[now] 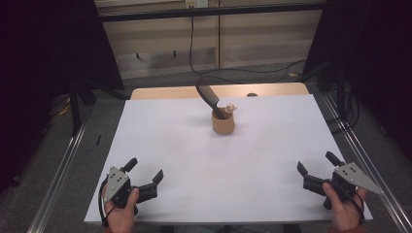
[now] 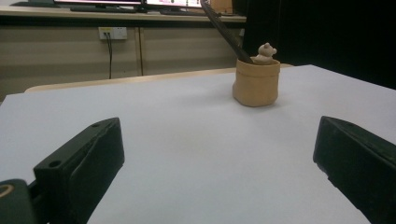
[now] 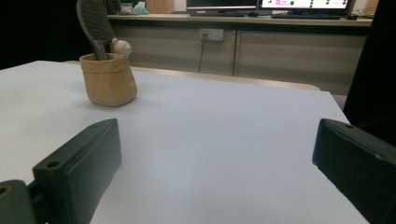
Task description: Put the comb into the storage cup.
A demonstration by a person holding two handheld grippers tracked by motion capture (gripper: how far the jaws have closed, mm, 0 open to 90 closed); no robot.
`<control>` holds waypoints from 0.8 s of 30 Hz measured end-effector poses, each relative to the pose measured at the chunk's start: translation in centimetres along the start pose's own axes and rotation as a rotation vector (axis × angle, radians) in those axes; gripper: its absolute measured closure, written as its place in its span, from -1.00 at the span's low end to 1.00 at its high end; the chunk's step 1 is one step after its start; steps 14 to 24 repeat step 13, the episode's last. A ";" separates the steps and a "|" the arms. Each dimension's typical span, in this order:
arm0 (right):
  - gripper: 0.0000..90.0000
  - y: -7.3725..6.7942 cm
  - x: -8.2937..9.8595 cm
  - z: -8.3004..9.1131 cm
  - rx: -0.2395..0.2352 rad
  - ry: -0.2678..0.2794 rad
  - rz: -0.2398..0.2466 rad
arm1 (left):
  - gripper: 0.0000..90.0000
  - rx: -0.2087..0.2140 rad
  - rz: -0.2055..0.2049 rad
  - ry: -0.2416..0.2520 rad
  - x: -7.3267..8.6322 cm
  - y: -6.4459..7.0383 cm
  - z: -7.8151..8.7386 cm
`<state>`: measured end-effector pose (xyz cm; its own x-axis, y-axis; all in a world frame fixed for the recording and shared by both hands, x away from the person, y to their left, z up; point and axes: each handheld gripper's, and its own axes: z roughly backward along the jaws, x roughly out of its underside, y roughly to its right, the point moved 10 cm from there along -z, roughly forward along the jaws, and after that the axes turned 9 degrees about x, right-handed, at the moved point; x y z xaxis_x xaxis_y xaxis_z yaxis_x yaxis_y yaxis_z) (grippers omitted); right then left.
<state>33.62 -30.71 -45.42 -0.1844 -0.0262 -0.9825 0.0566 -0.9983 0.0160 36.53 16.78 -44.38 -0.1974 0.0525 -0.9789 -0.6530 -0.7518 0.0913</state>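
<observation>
As seen from the high view, the left gripper rests near the table's near left corner and the right gripper near its near right corner, each held in a hand, jaws spread wide and empty. A tan pot stands well apart from both, toward the far edge and about midway between the side edges. A dark brush leans out of it to the left, beside a small bear figure at the rim.

From the left gripper view, the jaws stand apart with bare table between them; the pot sits ahead to the right, upright.

From the right gripper view, the jaws likewise gape; the pot sits ahead to the left, its wall creased like a soft pouch. The brush looks light and stiff, probably smooth; its exposed handle above the rim is the likely hold. The pot may tip or drag if the brush is pulled aslant.
</observation>
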 end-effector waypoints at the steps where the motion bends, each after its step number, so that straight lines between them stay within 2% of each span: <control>1: -0.99 -0.2 -0.1 0.0 -0.007 0.005 -0.006 | -0.96 -0.001 0.003 -0.003 0.1 0.0 -0.1; 5: -0.99 -0.5 -0.2 -0.3 -0.020 0.018 0.000 | -0.96 0.010 0.004 -0.018 0.3 0.1 -0.4; 9: -0.99 -0.7 -0.4 -0.5 -0.025 0.030 0.004 | -0.96 0.011 0.008 -0.013 0.2 0.1 -0.5; 24: -0.99 -0.8 -0.4 -0.5 -0.031 0.027 0.008 | -0.96 0.010 0.006 -0.019 0.3 0.0 -0.5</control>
